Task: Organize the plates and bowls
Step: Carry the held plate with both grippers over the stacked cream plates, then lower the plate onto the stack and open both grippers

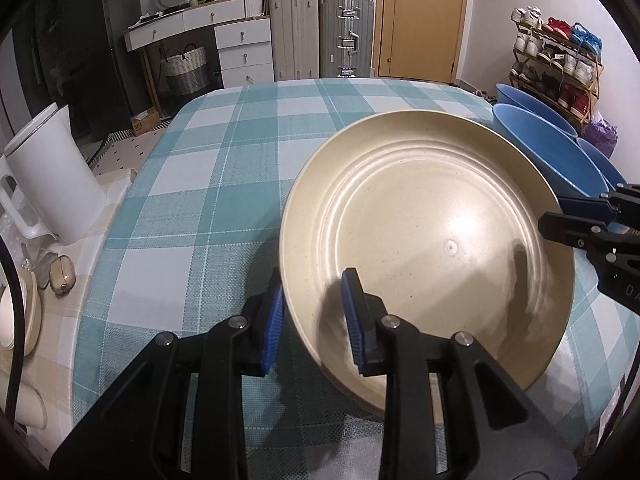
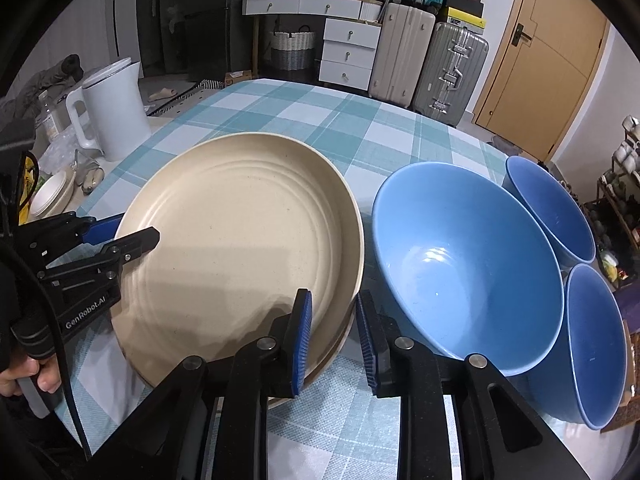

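The left gripper [image 1: 314, 316] has its fingers parted, straddling the cream plate's [image 1: 432, 240] near rim on the counter [image 1: 200, 184]. The right gripper [image 2: 334, 330] likewise straddles the opposite rim, fingers apart; blue bowls [image 2: 468, 264] lie beside its outer finger.

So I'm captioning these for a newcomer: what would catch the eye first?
The big cream plate in the middle of the checked table, with the open left gripper and open right gripper each straddling its rim on opposite sides. Next, three blue bowls crowded right of it.
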Demonstrator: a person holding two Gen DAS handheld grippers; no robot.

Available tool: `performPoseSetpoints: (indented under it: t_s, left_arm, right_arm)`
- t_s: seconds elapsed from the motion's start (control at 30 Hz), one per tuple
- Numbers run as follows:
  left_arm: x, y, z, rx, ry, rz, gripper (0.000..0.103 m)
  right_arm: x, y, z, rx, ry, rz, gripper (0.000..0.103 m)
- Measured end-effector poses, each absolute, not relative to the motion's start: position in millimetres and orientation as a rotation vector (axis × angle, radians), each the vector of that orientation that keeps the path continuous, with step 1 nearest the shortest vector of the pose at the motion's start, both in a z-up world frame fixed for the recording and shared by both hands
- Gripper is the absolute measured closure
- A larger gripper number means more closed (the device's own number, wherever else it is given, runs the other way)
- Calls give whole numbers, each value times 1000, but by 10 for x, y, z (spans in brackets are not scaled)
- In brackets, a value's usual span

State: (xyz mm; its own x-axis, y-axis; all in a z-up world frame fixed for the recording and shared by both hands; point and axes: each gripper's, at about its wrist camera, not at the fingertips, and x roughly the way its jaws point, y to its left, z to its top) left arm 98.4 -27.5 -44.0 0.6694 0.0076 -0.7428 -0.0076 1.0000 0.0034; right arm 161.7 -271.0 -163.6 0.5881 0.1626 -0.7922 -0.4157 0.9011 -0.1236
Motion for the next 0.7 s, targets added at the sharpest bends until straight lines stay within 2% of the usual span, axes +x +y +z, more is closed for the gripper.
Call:
performPoseSetpoints:
  t_s: [0.7]
  left_arm:
    - [1003,-335,-535,54,852,19,77]
  right_arm:
    - [1555,-2721,-1786,-315,887,324,78]
